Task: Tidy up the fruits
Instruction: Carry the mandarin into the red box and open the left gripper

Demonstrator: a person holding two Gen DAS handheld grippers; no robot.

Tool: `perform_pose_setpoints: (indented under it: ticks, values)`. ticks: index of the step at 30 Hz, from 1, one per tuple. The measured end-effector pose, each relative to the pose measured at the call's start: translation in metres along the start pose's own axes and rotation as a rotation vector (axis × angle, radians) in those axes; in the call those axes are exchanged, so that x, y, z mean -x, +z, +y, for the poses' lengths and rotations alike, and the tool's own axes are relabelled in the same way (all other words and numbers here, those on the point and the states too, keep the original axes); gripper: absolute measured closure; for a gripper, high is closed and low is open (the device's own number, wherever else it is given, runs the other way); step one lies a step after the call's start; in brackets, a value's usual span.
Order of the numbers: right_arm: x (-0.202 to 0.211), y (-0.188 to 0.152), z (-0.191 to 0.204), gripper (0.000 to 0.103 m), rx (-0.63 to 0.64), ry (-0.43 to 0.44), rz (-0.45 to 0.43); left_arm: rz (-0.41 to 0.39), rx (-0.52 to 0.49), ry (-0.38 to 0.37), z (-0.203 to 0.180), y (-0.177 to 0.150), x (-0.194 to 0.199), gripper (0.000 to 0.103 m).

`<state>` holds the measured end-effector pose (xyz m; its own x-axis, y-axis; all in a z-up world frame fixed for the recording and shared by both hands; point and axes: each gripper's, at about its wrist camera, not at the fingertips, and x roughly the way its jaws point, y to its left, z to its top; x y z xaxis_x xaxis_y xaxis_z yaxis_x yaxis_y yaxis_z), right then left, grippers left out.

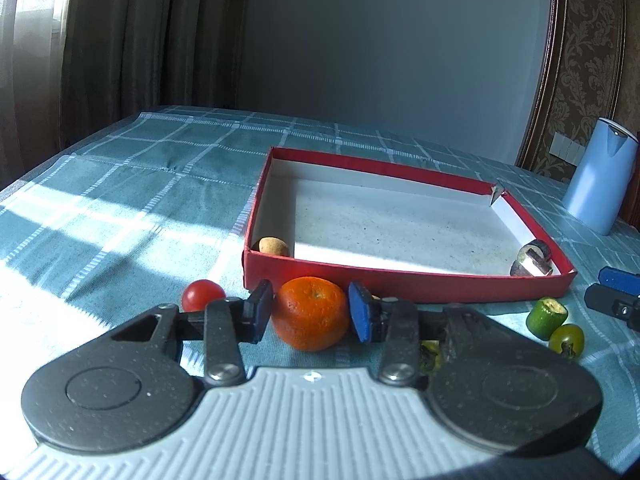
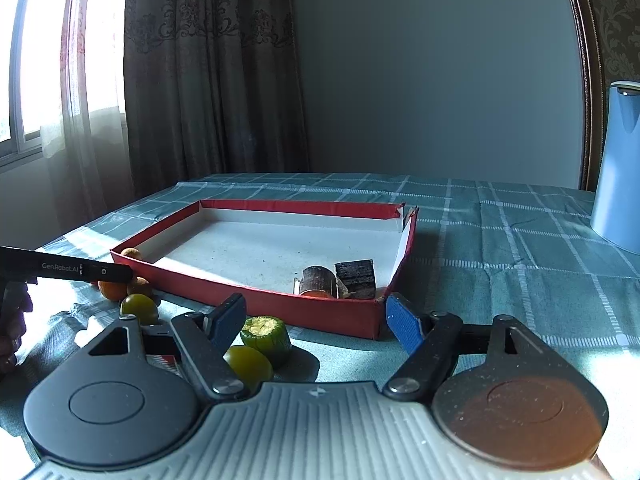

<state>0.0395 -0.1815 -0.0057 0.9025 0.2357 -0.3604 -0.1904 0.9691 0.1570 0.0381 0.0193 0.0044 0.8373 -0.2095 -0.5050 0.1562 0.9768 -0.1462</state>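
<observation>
1. Left gripper [image 1: 310,310]: jaws straddle the orange [image 1: 310,313] on the worktop, just near of the red box [image 1: 404,284]; contact unclear, grip not confirmed.
2. Risk: a one-sided squeeze rolls it into the cherry tomato [image 1: 203,295].
3. Risk: a low lift catches the box's near wall.
4. Right gripper [image 2: 314,322]: jaws open, empty, beside the green fruit piece [image 2: 266,334].
</observation>
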Motion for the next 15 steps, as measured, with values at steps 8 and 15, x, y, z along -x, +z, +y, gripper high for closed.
perform_pose_setpoints:
  ticks: [8, 15]
  values:
    - [-0.003, 0.0, 0.0, 0.026, -0.001, 0.001, 0.008, -0.092, -0.053, 0.022, -0.013, 0.007, 0.019, 0.066]
    - [-0.004, -0.001, -0.001, 0.026, -0.004, 0.002, 0.014, -0.105, -0.071, 0.017, -0.03, 0.034, 0.006, 0.065]
